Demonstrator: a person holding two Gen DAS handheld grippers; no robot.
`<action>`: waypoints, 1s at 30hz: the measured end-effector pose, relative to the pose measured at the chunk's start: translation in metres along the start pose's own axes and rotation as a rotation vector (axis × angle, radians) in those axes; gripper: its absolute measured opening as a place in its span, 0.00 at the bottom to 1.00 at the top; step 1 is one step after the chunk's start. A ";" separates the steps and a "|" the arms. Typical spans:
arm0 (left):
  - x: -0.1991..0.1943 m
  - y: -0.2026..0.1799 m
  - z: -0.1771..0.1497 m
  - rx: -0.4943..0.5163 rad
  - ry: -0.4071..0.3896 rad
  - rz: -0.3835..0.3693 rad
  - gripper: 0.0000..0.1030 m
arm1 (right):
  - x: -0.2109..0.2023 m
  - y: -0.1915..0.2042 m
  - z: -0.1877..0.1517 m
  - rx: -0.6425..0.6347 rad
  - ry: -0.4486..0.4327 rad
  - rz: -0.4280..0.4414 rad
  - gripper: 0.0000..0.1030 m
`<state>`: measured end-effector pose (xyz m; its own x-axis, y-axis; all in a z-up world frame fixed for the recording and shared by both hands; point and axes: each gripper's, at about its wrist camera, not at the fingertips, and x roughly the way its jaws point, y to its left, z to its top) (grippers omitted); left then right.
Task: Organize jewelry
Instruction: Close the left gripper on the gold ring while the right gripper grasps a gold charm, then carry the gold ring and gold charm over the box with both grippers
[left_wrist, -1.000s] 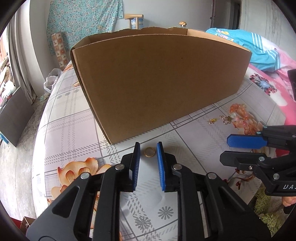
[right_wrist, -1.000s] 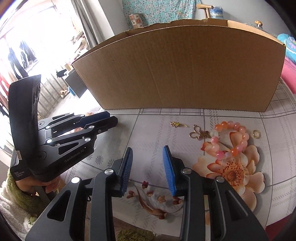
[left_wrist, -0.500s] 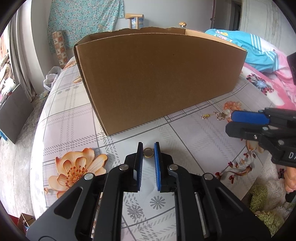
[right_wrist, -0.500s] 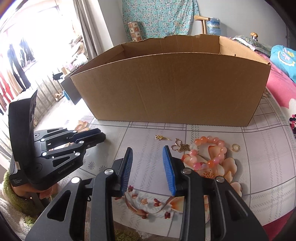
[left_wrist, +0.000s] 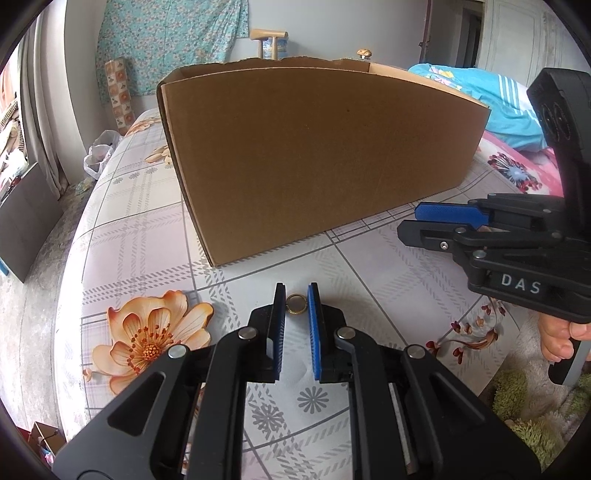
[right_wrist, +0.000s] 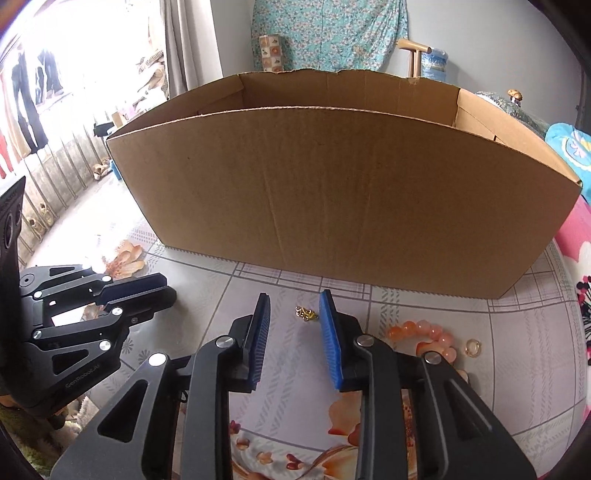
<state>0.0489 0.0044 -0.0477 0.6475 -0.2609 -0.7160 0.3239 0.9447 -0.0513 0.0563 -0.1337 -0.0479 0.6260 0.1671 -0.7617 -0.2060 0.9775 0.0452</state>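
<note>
**Now: ring pinched on the left, right jaws narrowing around a charm**

Left wrist view: the left gripper (left_wrist: 296, 303) has its blue pads drawn nearly together and pressed on either side of a small gold ring (left_wrist: 297, 304). The ring sits at the very tips, its round face turned toward the camera, over the flowered tablecloth (left_wrist: 140, 236). Beyond it stands an open cardboard box (left_wrist: 314, 155), its long side running left to right across the view. At the right edge the right gripper (left_wrist: 410, 219) reaches in sideways, a hand (left_wrist: 557, 338) on its handle; the body reads "DAS", the rest cut off.

Right wrist view: the right gripper (right_wrist: 293, 308) has just been closing, yet its pads are apart with a clear gap. A small gold charm (right_wrist: 306, 314) lies on the cloth between the tips, just beside the right-hand pad; whether they touch I cannot tell. Pink-orange beads (right_wrist: 421, 332) curve past the right finger, with a second gold ring (right_wrist: 472, 347) near them. The box (right_wrist: 343, 206) stands broadside behind. At left the left gripper (right_wrist: 166, 290) points rightward, marked "GenRobot.AI".
</note>
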 end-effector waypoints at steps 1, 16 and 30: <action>0.000 0.000 0.000 -0.001 -0.001 -0.002 0.10 | 0.003 0.000 0.001 -0.005 0.008 -0.003 0.24; -0.003 0.006 -0.002 -0.010 -0.012 -0.016 0.10 | 0.009 -0.006 0.004 0.026 0.052 0.045 0.03; -0.017 0.011 -0.002 -0.020 -0.037 -0.035 0.10 | -0.039 -0.013 0.012 0.116 -0.062 0.109 0.03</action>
<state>0.0402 0.0192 -0.0378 0.6611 -0.3011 -0.6873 0.3337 0.9384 -0.0901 0.0442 -0.1517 -0.0110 0.6508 0.2775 -0.7068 -0.1896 0.9607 0.2026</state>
